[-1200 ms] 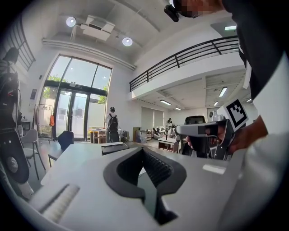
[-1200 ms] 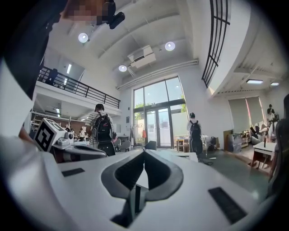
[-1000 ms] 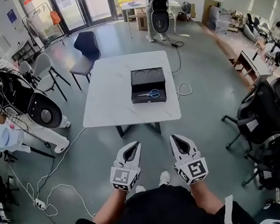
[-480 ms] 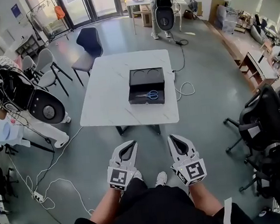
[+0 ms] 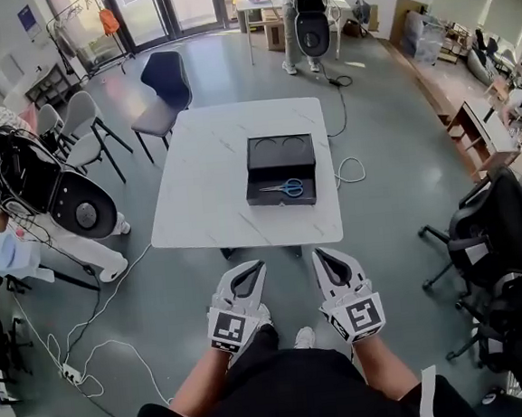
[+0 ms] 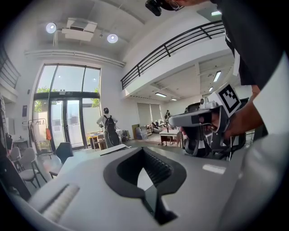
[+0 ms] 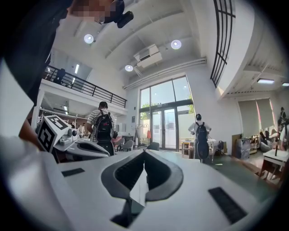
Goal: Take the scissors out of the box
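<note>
Scissors (image 5: pixel 285 189), blue looped handles, inside black rectangular box (image 5: pixel 281 200), white square table (image 5: pixel 204 181)

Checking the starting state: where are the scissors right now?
In the head view, the scissors lie inside the near half of the black box, which sits right of centre on the white table.

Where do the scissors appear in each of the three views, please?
Head view: scissors lie in the black box on the table, above centre.
Left gripper view: not in it.
Right gripper view: not in it.
Shared landmark: backpack wearer near the glass doors.
</note>
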Demonstrator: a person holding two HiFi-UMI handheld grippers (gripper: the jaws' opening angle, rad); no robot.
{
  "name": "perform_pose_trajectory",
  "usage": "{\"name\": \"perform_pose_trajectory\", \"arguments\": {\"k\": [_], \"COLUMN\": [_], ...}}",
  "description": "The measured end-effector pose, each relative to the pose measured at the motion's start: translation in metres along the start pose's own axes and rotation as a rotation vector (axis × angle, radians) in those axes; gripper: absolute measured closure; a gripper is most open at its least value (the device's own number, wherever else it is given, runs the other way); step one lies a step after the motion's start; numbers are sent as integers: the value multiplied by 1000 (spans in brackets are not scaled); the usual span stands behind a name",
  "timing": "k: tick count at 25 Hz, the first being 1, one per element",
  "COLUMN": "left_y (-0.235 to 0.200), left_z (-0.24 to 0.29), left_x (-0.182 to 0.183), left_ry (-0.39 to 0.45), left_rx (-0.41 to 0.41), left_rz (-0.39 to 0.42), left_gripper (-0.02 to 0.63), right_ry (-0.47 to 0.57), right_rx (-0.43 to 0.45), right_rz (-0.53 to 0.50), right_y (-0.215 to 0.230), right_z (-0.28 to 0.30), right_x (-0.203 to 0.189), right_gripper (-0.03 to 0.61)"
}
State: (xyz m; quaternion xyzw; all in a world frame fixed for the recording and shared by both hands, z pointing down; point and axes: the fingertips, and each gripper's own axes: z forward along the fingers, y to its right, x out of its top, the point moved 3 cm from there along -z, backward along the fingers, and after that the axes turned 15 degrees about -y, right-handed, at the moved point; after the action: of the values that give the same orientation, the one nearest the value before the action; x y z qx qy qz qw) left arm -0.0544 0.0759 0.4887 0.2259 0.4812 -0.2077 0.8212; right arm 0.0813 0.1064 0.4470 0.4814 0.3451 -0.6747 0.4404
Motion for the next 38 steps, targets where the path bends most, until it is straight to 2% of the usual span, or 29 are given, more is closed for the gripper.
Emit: {"name": "perform_pose_trajectory", "arguments": {"k": [4,12,16,22,27,32,38], "left_y": [-28,-82,-101,-131,-142,-143,-147], "left_z": [14,41,47,48,50,61,87], "left_x": [0,2,3,0,-1,1,14], "left_ry": [-3,25,49,48,53,60,56], "left_rx": [-17,-46,-65,-73,-81,-97,-90], "left_rz": [8,-59,-87,-89,-72,-70,-80], "left_gripper": [604,604,604,604,604,604,604], "right_ry": [-12,-33,-27,-21,-23,-29,-23], "right_rx": [-20,-61,-67,-94,-132,-156,-157], "right_rz": [21,37,97,98,167,156,182], "right_y": [6,17,23,16,21,30,62], "right_z": [26,75,96,118,126,129,141], "right_x": [2,11,14,27,25,21,23], "right_gripper": [571,571,571,571,571,571,571]}}
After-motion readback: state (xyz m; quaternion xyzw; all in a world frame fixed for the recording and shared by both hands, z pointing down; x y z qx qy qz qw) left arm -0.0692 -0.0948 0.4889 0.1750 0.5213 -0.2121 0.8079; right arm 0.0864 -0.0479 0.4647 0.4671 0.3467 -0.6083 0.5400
